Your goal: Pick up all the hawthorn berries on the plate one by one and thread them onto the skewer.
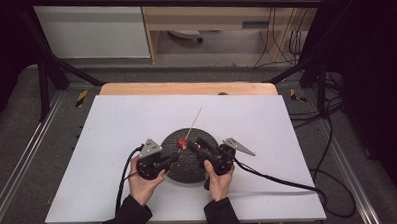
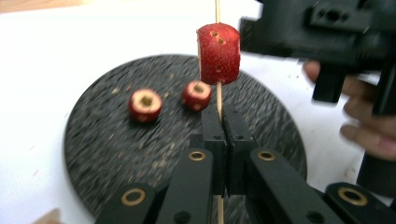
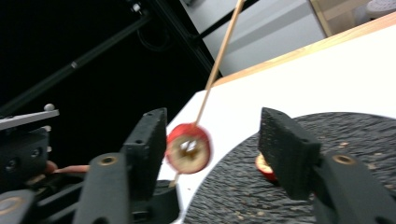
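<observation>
A thin wooden skewer [image 1: 194,123] slants up over a round black plate [image 1: 188,171]. My left gripper [image 1: 176,154] is shut on its lower end, and the pads [image 2: 212,133] pinch the stick [image 2: 218,99]. A red fruit piece [image 2: 218,53] is threaded on the skewer above those jaws. My right gripper [image 3: 213,129] stands open around that piece [image 3: 189,148], which sits close beside its left pad [image 3: 148,142] and well apart from the other. Two more cored red pieces [image 2: 145,105] [image 2: 196,95] lie on the plate [image 2: 102,149].
The plate sits on a white board [image 1: 112,145] over a wooden tabletop [image 1: 185,87]. Cables [image 1: 279,179] trail from both grippers across the board. A black frame and a cabinet stand beyond the far edge.
</observation>
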Demonstrator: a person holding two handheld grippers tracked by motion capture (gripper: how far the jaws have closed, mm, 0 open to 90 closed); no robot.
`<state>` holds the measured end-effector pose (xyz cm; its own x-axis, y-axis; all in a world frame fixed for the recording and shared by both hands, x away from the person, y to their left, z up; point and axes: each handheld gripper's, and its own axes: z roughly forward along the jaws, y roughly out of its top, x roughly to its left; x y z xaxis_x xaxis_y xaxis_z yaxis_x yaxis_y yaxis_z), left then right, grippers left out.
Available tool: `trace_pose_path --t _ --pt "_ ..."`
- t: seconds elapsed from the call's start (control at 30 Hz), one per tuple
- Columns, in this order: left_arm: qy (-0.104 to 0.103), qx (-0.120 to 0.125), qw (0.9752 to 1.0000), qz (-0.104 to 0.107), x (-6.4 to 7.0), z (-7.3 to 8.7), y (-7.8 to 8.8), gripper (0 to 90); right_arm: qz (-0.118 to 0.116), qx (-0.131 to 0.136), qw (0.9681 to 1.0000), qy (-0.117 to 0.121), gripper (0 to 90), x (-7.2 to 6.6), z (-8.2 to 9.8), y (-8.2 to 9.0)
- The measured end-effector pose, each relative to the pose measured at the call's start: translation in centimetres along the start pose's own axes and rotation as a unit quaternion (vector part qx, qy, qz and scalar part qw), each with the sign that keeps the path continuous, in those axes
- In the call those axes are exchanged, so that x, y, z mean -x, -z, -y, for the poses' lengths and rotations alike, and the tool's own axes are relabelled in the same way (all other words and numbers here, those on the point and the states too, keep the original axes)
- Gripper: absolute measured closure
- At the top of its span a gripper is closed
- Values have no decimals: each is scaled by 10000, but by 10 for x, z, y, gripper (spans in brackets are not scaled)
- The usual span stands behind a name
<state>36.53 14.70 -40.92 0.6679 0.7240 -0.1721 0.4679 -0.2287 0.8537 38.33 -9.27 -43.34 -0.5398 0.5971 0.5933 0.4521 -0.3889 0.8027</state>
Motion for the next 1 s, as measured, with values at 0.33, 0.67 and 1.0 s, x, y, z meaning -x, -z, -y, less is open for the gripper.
trace_pose_path --t 0.33,0.67,1.0 --pt "-32 -233 9997 -43 -21 27 36 887 243 -1024 9926 610 152 8 -20 3" --pt "-38 -478 9988 20 -38 51 59 887 599 -2229 9640 1325 114 15 -37 -7" --pt "-81 -634 9980 15 -40 63 63 886 996 -3526 8979 2441 190 6 -56 -42"
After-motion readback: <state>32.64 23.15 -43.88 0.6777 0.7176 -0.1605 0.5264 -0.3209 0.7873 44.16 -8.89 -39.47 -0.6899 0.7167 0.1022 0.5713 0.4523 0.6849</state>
